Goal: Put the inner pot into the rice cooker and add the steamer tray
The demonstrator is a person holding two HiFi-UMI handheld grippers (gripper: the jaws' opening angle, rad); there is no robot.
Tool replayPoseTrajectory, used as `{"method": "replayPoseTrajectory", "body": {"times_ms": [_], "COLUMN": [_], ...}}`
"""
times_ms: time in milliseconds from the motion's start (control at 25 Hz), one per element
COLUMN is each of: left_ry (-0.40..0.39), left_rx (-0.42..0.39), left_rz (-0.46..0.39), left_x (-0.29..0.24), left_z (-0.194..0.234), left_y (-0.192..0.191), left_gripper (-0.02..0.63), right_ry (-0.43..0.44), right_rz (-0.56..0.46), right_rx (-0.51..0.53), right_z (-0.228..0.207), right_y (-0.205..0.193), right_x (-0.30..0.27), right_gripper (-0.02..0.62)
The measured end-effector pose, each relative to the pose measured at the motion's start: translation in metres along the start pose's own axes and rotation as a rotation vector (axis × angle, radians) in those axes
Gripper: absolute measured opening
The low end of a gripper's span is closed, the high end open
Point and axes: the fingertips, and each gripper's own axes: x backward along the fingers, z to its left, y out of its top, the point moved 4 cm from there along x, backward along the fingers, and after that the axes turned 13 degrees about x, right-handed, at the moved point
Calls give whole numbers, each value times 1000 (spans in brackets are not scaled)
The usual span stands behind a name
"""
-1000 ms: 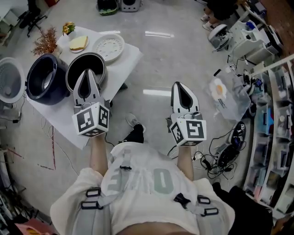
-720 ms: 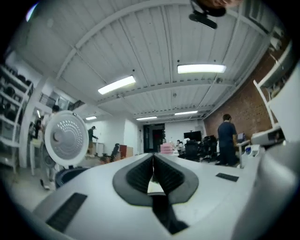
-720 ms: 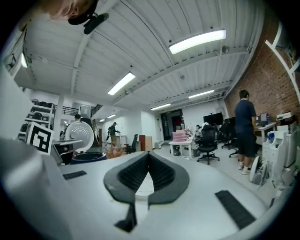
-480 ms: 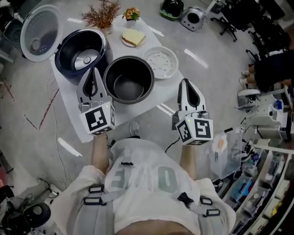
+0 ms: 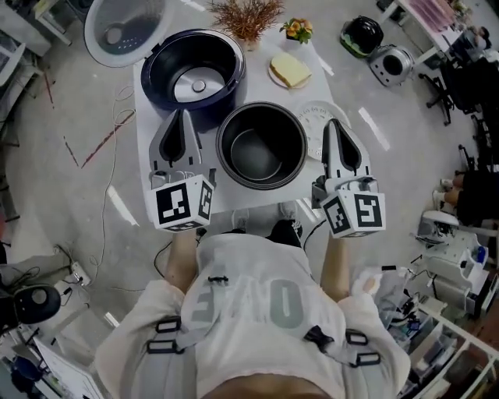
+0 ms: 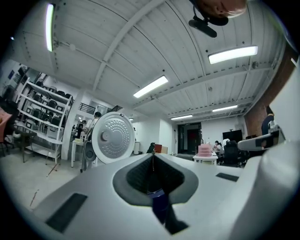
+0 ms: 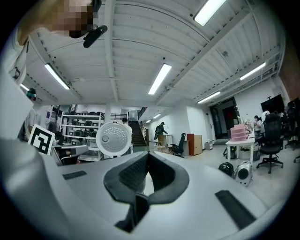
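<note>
On the white table (image 5: 146, 125) stands the dark blue rice cooker (image 5: 193, 74), its round lid (image 5: 125, 27) swung open to the far left. In front of it sits the dark inner pot (image 5: 261, 146), empty. The white perforated steamer tray (image 5: 309, 125) lies right of the pot, partly hidden by my right gripper (image 5: 334, 123). My left gripper (image 5: 181, 115) hovers left of the pot, in front of the cooker. Both are shut and empty, pointing level; the lid (image 6: 113, 137) shows beyond my left gripper (image 6: 153, 157), and the lid (image 7: 113, 138) beyond my right gripper (image 7: 148, 154).
At the table's far edge stand a dried plant (image 5: 245, 14), a small flower pot (image 5: 297, 30) and a plate with bread (image 5: 289, 70). Cables trail on the floor at the left. Two round appliances (image 5: 362, 33) (image 5: 392, 64) and office chairs stand at the far right.
The table has come from the far left to straight in front of me. Both grippers have swung with it and now flank the inner pot, still shut.
</note>
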Motion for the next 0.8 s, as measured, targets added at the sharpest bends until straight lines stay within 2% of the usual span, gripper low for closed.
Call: {"method": "replayPoseTrajectory", "body": {"times_ms": [280, 440, 520, 640, 800], "left_ry": [182, 250, 295, 354, 395], "left_rx": [7, -4, -16, -30, -30], "left_rz": [-79, -143, -147, -150, -164], "left_x": [32, 37, 39, 44, 51], "left_z": [-6, -18, -22, -29, -37], "left_y": [20, 29, 26, 21, 16], "left_gripper": [21, 21, 21, 21, 21], "right_ry": [172, 248, 294, 359, 419], "right_rz": [-47, -56, -44, -35, -40], "right_rx": [-3, -64, -91, -70, -52], "right_z": [-14, -21, -21, -18, -16], "right_y": [-1, -11, -20, -25, -26], "right_x": [-26, -40, -46, -53, -60], "right_gripper": [8, 8, 8, 8, 8]}}
